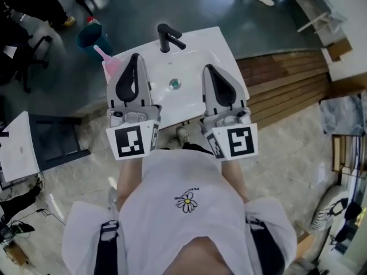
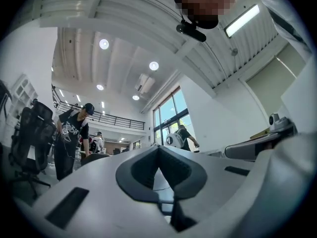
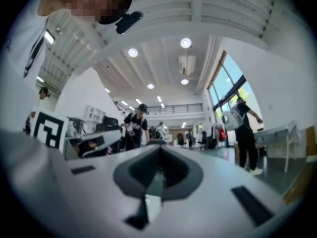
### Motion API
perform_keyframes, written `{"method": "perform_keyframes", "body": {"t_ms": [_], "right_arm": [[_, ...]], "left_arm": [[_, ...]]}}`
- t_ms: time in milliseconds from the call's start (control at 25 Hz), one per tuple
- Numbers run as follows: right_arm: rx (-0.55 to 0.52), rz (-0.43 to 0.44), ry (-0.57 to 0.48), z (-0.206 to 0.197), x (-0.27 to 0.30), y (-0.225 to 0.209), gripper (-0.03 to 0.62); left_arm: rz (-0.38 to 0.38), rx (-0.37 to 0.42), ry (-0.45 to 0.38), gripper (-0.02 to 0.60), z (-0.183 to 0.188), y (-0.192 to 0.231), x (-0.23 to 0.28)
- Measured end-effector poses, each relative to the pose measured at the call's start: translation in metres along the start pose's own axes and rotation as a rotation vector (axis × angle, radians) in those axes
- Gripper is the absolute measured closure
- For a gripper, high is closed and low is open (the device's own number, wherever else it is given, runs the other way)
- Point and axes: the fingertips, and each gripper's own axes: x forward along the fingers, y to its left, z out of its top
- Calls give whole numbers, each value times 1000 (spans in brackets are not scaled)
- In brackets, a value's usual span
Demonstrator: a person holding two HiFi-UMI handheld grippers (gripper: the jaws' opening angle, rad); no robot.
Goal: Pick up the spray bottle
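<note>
Grey-green floor (image 1: 229, 4) surrounded a small white bench (image 1: 215, 42) with a sink basin set into it. A black faucet (image 1: 168, 38) stood at the far edge and a round drain (image 1: 175, 84) sat in the middle of the basin. Wooden planks (image 1: 287, 79) ran along the right of the bench, and a teal bucket (image 1: 90, 34) stood on the floor beyond its far left corner.

The pink spray bottle (image 1: 110, 65) stood at the left edge of the bench with its nozzle pointing away towards the bucket. Its near side was partly hidden behind the left gripper (image 1: 136, 57).

The person, in a white shirt with a daisy print (image 1: 187, 201), held both grippers side by side over the basin, pointing away from the body. The left gripper hung just beside the bottle without gripping it. Its fingers (image 2: 148, 157) were pressed together at the tips with nothing between them. The right gripper (image 1: 207, 67) hung over the right half of the basin, well apart from the bottle, and its fingers (image 3: 171, 157) were likewise closed on nothing.

Both gripper views looked across a bright hall with ceiling lights, tall windows and several people standing in the distance.
</note>
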Motion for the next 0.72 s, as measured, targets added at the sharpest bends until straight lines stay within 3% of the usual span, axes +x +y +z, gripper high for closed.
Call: {"method": "perform_keyframes", "body": {"t_ms": [520, 720], "right_arm": [[26, 321, -41, 0, 61, 70, 565], [26, 381, -47, 0, 62, 93, 565]], "left_arm": [[315, 92, 18, 563, 17, 76, -51], [393, 125, 27, 563, 24, 94, -70]]}}
